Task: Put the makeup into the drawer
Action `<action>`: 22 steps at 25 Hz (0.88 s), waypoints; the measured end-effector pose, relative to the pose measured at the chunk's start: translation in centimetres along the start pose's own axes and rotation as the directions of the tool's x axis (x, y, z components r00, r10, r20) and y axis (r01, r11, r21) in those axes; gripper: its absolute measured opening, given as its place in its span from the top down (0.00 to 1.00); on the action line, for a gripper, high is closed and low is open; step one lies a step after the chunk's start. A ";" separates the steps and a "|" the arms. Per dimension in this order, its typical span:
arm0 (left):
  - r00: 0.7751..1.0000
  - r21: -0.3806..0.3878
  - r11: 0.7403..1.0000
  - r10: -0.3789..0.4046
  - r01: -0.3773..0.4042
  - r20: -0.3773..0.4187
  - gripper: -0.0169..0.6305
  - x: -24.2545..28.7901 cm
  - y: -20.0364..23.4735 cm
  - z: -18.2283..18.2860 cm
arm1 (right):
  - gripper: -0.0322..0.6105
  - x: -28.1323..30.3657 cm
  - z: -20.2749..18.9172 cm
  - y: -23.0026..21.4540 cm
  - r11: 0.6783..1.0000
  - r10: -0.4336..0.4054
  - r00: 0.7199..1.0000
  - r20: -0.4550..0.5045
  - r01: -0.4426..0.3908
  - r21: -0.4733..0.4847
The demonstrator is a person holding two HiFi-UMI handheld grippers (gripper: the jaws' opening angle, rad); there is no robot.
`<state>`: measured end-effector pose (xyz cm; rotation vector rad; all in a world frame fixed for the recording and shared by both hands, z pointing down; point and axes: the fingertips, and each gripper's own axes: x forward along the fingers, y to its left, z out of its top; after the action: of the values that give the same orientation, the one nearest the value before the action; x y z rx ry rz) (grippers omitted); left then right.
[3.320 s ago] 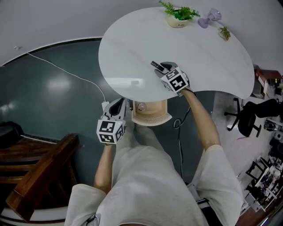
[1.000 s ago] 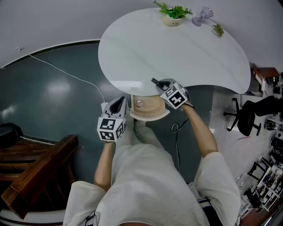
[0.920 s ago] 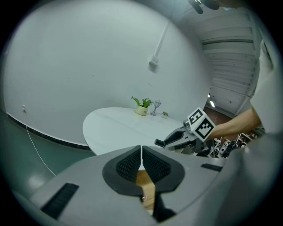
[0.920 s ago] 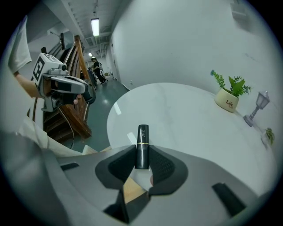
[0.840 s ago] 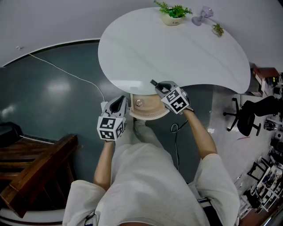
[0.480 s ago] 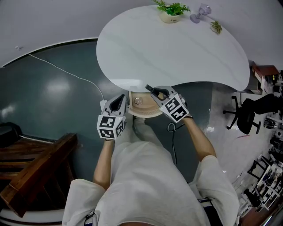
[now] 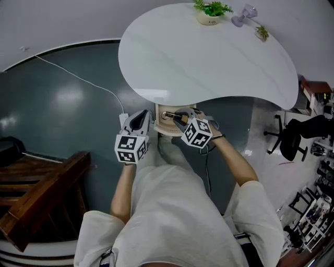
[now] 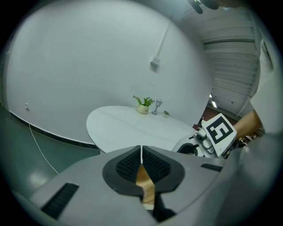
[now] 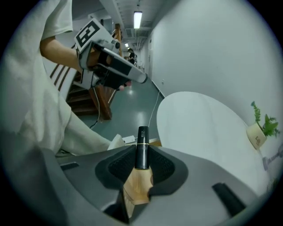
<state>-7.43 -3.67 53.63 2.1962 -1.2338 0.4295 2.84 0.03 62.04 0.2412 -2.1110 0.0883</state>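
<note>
I have the white rounded bench point(image 7: 209, 57) across the top of the head view. A wooden drawer point(image 7: 164, 130) stands pulled out from under its near edge, towards the person.

The 2 claws hang side by side at that drawer. The left claw point(image 8: 141, 155) sits just beside its left side, with its ribbed pads pressed together and nothing between them. The right claw point(image 9: 141, 155) is tilted down over the open drawer, pinching a lipstick point(image 9: 142, 148).

A potted plant point(image 7: 211, 10) stands at the far rim of the bench, well apart from both claws.

The lipstick is a black tube with a thin gold band. It stands upright between the right claw's pads, its upper half poking out past the tips. The wood of the drawer shows right beneath it, and I cannot tell whether it touches the drawer
</note>
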 end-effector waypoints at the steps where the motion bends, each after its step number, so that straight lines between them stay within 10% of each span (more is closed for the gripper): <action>1: 1.000 -0.003 1.000 0.004 -0.004 -0.001 0.95 -0.1 0.2 -0.1 | 0.81 0.6 -0.3 0.4 0.999 0.012 1.000 -0.021 -0.013 -0.037; 8: 1.000 -0.023 1.000 0.020 -0.020 -0.013 0.95 -0.6 1.3 -1.0 | 0.81 5.0 -2.7 3.0 0.959 0.080 0.982 -0.169 -0.122 -0.255; 22: 0.997 -0.051 0.997 0.055 -0.058 -0.049 0.95 -0.4 3.0 -2.5 | 0.81 10.9 -8.1 2.8 0.921 0.087 0.947 -0.308 -0.194 -0.337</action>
<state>-10.20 -3.00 56.36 2.0997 -1.2700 0.4649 3.44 2.51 75.67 -0.1429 -1.8089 -0.1740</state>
